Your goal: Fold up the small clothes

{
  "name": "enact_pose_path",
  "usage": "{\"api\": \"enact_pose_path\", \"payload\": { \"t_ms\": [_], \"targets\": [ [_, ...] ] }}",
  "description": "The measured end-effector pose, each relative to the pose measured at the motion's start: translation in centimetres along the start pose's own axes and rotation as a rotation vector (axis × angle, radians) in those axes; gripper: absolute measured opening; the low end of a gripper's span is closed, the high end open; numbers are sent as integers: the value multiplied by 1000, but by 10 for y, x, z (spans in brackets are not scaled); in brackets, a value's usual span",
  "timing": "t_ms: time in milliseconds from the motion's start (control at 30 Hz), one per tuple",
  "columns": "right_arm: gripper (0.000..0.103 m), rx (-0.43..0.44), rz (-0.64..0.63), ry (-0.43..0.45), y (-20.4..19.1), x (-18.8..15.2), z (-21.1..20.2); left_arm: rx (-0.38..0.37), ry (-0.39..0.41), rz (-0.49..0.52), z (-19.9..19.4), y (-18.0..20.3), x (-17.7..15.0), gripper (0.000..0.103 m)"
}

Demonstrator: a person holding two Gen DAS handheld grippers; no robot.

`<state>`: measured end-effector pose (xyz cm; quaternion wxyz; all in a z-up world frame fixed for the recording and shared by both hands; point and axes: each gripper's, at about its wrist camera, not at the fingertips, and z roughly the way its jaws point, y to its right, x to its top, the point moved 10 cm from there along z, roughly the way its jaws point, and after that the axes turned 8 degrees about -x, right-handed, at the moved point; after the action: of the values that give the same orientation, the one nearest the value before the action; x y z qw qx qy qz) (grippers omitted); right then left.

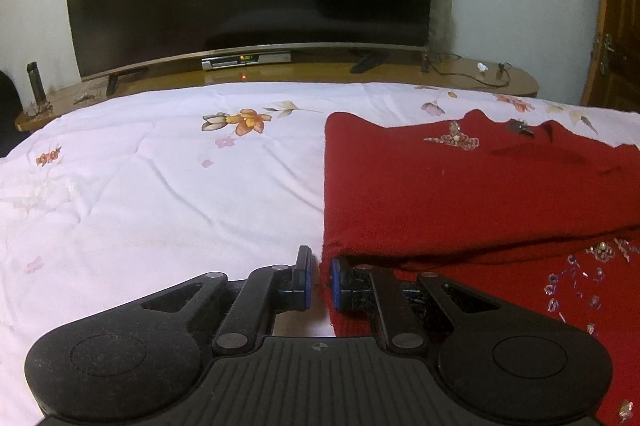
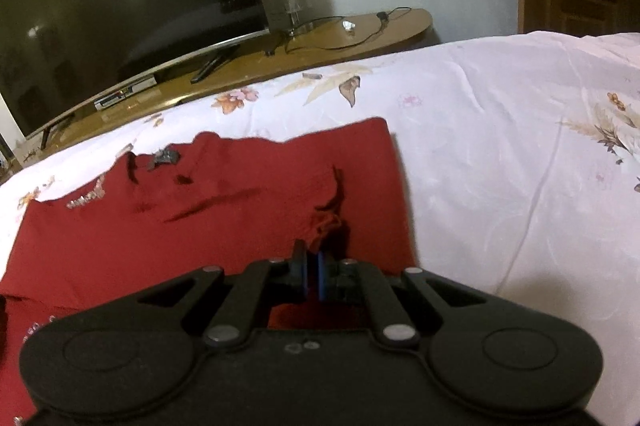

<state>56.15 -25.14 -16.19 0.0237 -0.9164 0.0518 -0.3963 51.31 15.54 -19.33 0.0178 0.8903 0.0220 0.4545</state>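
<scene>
The red knitted garment with bead embroidery [image 1: 460,186] lies on the white floral bedsheet [image 1: 160,186]. The left gripper [image 1: 320,280] pinches its near-left edge; the right gripper [image 2: 312,270] clamps bunched fabric at its fingertips.

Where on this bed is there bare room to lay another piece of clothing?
Left of the red sweater, the sheet lies bare up to the TV stand. Right of it, more bare sheet. The stand's right end is crowded with cables.
</scene>
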Motion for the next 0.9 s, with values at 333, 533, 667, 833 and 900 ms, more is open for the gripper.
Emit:
{"api": "enact_pose_path", "payload": {
  "t_ms": [333, 533, 667, 833, 900],
  "targets": [
    [6, -4, -3, 2, 7, 4, 1, -113, 96, -140, -48, -38, 11, 52],
    [6, 0, 5, -4, 6, 0, 2, -308, 124, -145, -25, 21, 46, 34],
    [8, 6, -9, -17, 6, 1, 3, -259, -27, -117, 26, 37, 22, 34],
    [20, 19, 32, 95, 17, 24, -21, -300, 54, -137, 18, 31, 57, 34],
    [20, 37, 40, 96, 14, 32, -16, -299, 56, -122, 29, 33, 71, 34]
  ]
}}
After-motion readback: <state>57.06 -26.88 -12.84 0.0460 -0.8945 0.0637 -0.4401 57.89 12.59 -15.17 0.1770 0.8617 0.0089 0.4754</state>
